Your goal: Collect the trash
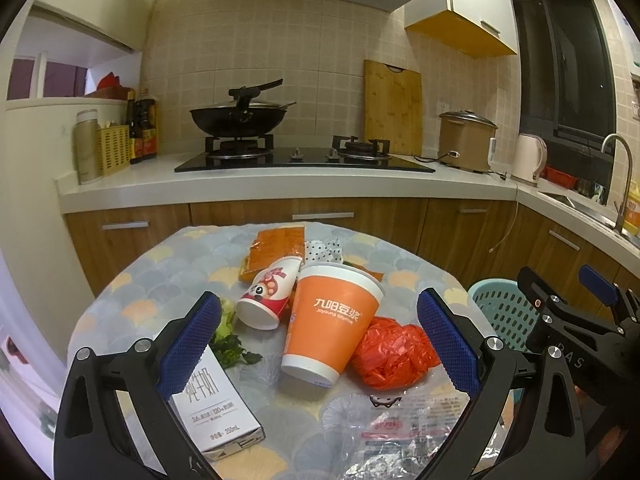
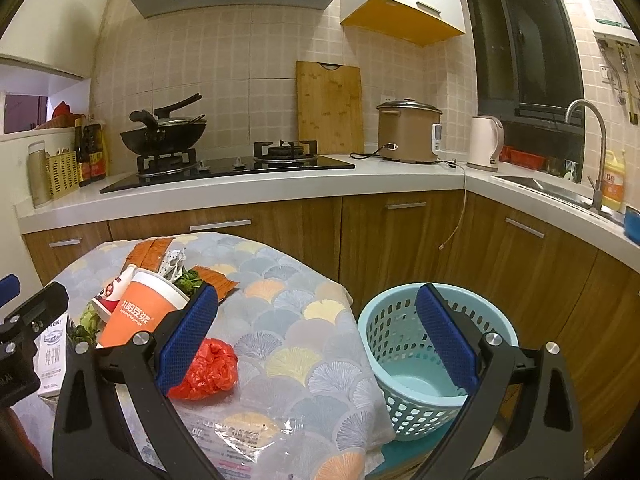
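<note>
My left gripper (image 1: 319,340) is wide open, and the big orange cup (image 1: 334,322) sits between its blue fingers, not touching them. A red bag (image 1: 394,354) is just beside the cup (all scrunched up), and a milk box (image 1: 218,408) is near it too. My right gripper (image 2: 318,340) is wide open, holding nothing. The blue basket (image 2: 404,344) is well apart from the cup, off the table (image 2: 288,320).

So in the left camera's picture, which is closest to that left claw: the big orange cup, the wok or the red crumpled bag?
From the left gripper:
1. Orange cup, between the fingers, and red bag, just right of it: too close to call.
2. Wok, far back on the stove.
</note>
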Available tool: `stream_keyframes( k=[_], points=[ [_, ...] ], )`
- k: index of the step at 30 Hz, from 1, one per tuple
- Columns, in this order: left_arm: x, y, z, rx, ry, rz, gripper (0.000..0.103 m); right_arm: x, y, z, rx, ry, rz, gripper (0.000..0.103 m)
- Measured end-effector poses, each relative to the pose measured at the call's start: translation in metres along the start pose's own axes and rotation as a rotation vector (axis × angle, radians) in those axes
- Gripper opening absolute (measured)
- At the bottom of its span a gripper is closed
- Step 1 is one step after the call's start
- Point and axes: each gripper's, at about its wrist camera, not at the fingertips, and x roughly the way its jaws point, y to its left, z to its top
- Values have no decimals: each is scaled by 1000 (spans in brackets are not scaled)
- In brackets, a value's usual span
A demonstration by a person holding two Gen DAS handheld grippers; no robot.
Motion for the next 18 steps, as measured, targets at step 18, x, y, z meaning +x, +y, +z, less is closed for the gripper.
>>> stream_keyframes(
  k=[18],
  points=[
    [-6, 4, 0, -21, -18, 16, 95, -2, 7, -3, -35, -20, -10, 95]
  ],
)
